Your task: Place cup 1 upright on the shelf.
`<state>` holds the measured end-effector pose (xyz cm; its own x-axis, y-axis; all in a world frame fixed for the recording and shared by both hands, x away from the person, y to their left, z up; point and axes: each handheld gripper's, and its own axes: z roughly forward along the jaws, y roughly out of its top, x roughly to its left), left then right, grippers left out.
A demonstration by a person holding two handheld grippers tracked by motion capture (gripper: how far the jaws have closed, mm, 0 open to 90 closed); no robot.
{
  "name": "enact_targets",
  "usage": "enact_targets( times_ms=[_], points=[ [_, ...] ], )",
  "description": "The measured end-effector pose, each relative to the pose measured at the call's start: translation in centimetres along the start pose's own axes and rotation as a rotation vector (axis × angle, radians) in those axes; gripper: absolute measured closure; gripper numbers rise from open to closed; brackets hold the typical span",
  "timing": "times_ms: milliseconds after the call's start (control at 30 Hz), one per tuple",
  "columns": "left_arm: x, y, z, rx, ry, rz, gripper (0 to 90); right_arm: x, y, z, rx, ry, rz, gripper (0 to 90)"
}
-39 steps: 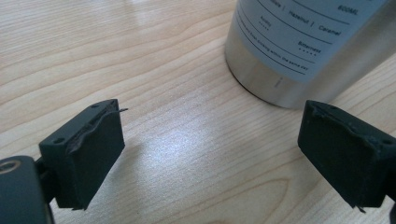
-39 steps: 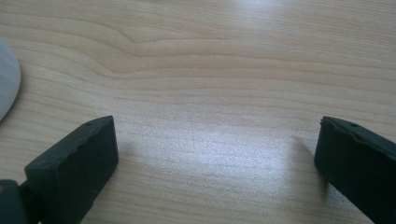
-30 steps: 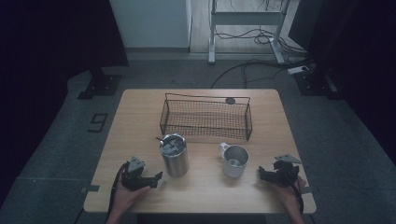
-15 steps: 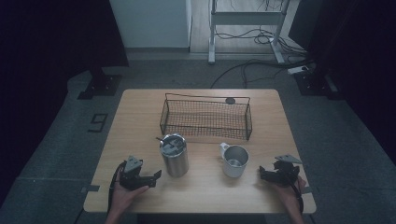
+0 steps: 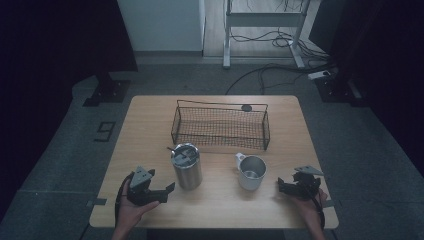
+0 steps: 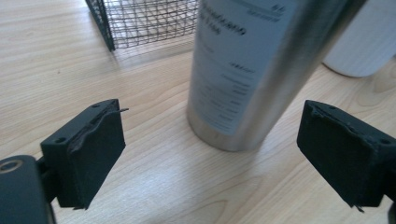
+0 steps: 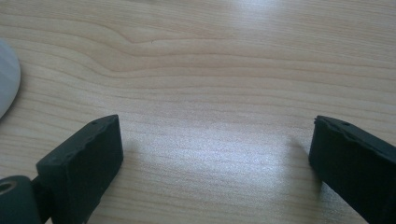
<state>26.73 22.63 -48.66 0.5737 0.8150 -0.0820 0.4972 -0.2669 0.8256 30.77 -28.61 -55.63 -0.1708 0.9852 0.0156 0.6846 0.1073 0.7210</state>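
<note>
On the wooden table (image 5: 150,130), the left gripper (image 5: 165,191) is held wide open, empty, beside the steel tumbler (image 5: 187,166), seemingly to grasp it; the right gripper (image 5: 281,186), right of the tumbler, is open and empty, its jaws having just been closing.

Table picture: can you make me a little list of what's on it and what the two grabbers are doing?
table: light wood
basket: black wire, at the back
steel cup: tall, upright, something thin sticking out of the top
white mug: upright, right of the steel cup
left gripper: open, pointing at the steel cup, not touching
right gripper: open, near the white mug, jaws just closing a little, nothing between them
</note>
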Motion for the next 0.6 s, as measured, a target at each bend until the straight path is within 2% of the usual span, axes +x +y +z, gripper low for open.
enact_targets(
  times_ms=[267,433,600],
  points=[
    [-1.0,0.6,-0.4,-0.013,-0.021,0.026,8.4,0.0,0.0,0.0,-0.003,-0.005,-0.001,4.0],
    [-1.0,0.8,-0.4,-0.026,-0.032,0.009,8.4,0.1,-0.1,-0.1,-0.006,-0.005,0.003,5.2],
    [-1.3,0.8,-0.2,-0.016,-0.046,0.021,8.4,0.1,-0.1,-0.2,-0.007,-0.005,0.004,5.5]
  ],
)
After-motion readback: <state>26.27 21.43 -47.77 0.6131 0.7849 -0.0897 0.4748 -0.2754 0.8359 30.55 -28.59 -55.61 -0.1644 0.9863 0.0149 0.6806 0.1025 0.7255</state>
